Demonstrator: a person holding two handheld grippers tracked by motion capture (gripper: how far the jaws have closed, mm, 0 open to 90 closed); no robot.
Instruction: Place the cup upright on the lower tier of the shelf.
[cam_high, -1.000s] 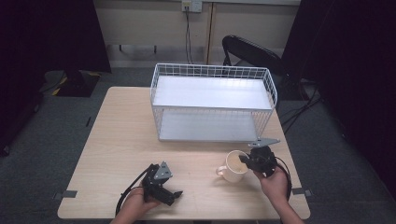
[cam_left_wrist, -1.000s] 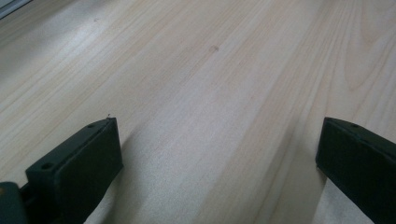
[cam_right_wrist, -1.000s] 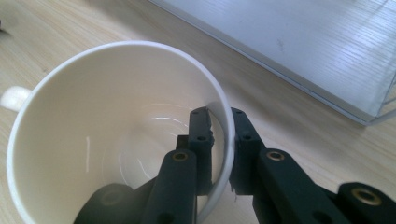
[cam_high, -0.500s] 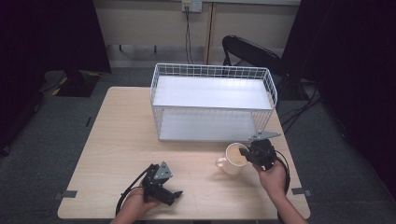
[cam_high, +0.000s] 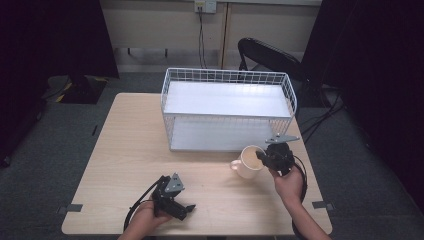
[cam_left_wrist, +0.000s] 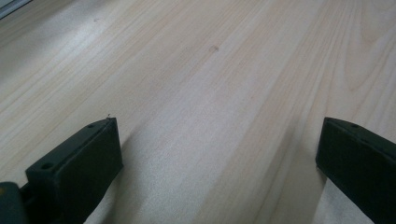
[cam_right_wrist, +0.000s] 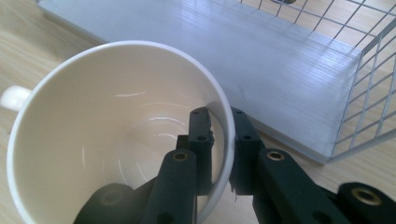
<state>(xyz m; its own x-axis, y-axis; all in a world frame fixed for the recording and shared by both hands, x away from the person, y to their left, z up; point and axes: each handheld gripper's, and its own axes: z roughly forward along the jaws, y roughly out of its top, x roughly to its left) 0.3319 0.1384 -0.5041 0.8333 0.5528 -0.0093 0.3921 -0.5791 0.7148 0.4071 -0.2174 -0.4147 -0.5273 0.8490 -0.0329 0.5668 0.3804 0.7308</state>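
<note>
The right gripper (cam_high: 264, 156) clamps the rim of a cream ceramic mug (cam_high: 247, 161): in the right gripper view one jaw sits inside the mug (cam_right_wrist: 116, 135) and the other outside, with the wall pinched between them. The mug stands upright toward the right side of the bench (cam_high: 120, 150), just in front of the white wire rack (cam_high: 227, 107), near the rack's front right corner. Its handle points left, away from the gripper. Whether the mug's base touches the bench cannot be told. The rack's lower shelf (cam_right_wrist: 261, 60) lies just beyond the mug.

The left gripper (cam_high: 184, 209) rests near the front edge of the bench, left of centre and well apart from the mug, held in the person's left hand (cam_high: 149, 220). Its jaws stand wide apart over bare wood (cam_left_wrist: 210, 93), holding nothing.
</note>
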